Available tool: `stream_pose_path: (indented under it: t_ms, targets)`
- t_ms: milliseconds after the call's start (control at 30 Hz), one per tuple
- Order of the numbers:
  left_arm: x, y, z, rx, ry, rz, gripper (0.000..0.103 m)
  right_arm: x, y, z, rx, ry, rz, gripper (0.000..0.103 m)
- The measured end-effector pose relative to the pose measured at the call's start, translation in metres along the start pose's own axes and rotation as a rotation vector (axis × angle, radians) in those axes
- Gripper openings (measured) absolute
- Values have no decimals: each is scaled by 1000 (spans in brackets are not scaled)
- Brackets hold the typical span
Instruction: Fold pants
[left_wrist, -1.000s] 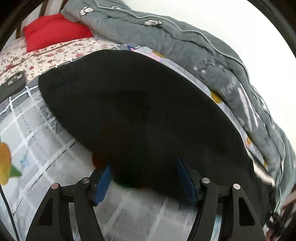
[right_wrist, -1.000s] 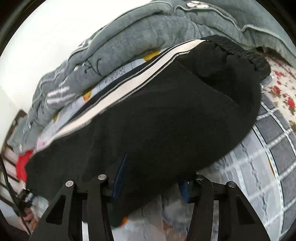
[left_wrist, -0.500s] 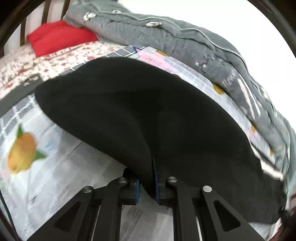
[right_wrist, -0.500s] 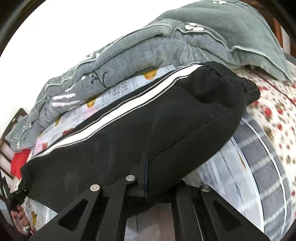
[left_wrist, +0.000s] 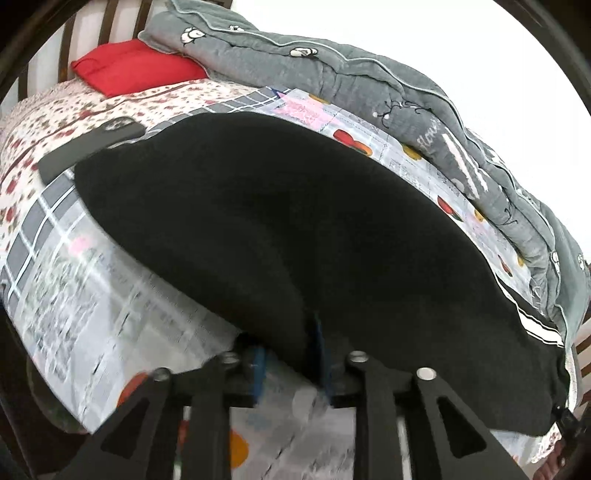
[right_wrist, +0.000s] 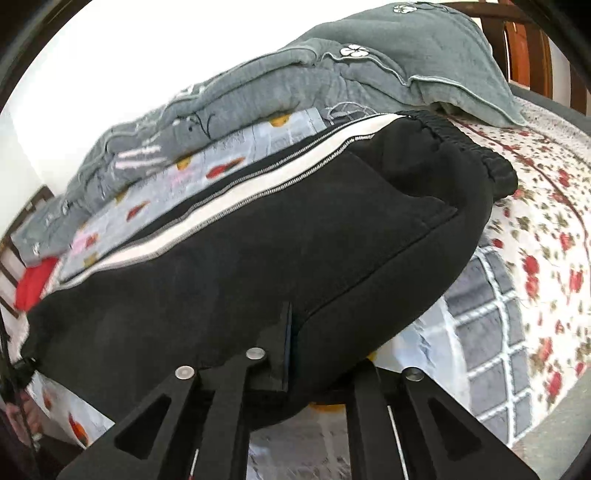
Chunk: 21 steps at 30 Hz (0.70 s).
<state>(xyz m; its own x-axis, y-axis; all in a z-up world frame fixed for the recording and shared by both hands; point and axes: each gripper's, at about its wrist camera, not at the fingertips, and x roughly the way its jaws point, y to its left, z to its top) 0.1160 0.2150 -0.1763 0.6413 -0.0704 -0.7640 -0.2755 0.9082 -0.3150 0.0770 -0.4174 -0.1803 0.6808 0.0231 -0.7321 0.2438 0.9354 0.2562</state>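
The black two-finger right gripper (right_wrist: 291, 354) at 6 o'clock is clamped on the near edge of the black fleece pants (right_wrist: 258, 258), its jaws having just eased slightly wider. The pants' white side stripe (right_wrist: 221, 210) runs from 9 toward 1 o'clock. A grey quilted blanket (right_wrist: 295, 88) lies at 12 o'clock, a red-flowered bedsheet (right_wrist: 546, 236) at 3.

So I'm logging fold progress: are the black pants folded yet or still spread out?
Spread lengthwise, legs apparently stacked: the black pants lie long across the bed, near edge pinched by the left gripper and right gripper.
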Motion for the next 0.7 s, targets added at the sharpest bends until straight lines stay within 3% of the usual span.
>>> stream_pose_path:
  t_ms: [67,100,333,433,567,700]
  targets:
    - [-11,1,-5,32,-13,46,41,-7,-1,-4,-18,6,-28,15]
    - [-20,2,-9,59,-30,73,42,-13,-1,-5,-26,4,-42,17]
    - [-57,5,9,112,-85,30,43,-51,8,-5,-110,-48,-140,23]
    - [-60,-7,29,145,-114,47,66,-59,18,2,-129,-79,-150,26]
    - [-57,-16,58,155,-150,25,67,-63,31,9,-132,-105,-118,35]
    - [-36,-17,98,168,-147,49,67,-52,44,12,-145,-97,-108,35]
